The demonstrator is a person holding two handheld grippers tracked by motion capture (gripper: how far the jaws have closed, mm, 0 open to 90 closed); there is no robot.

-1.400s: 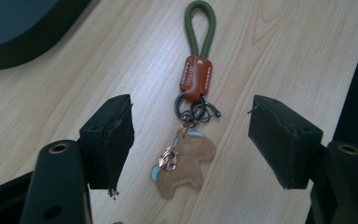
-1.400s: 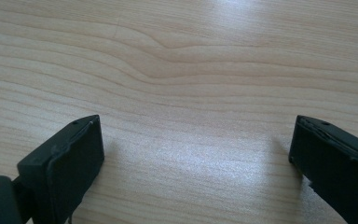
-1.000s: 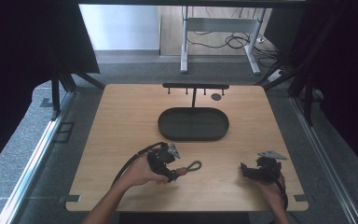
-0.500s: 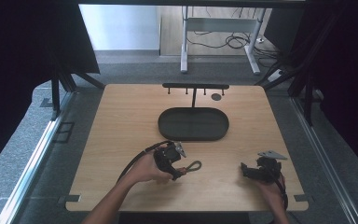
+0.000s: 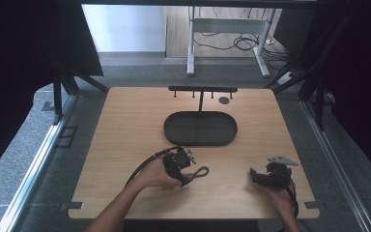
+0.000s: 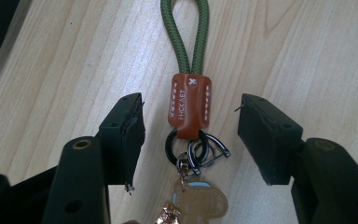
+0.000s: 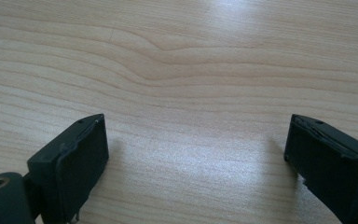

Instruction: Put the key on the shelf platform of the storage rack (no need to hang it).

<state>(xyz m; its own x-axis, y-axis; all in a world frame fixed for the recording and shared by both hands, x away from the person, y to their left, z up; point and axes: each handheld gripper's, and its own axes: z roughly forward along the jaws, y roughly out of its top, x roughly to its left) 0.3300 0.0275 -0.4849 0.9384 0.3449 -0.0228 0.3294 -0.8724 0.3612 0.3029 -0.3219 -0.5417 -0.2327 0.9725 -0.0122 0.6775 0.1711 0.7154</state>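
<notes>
We've got open table (image 5: 125, 145) all round; only the oval tray (image 5: 200, 128) and hook rack (image 5: 202, 90) behind it block the far middle.

The desk (image 5: 125, 125) is pale wood with wavy grain. The cord loop (image 6: 185, 35) is olive green, its leather tab (image 6: 189, 105) reddish brown with white stitching. The oval tray (image 5: 200, 128) and left claw (image 6: 191, 135) are black.

High view sits above the near edge, looking forward and down over the whole table (image 5: 125, 121). Both gripper views hug the wood up close; that tabletop's the shared bit.
</notes>
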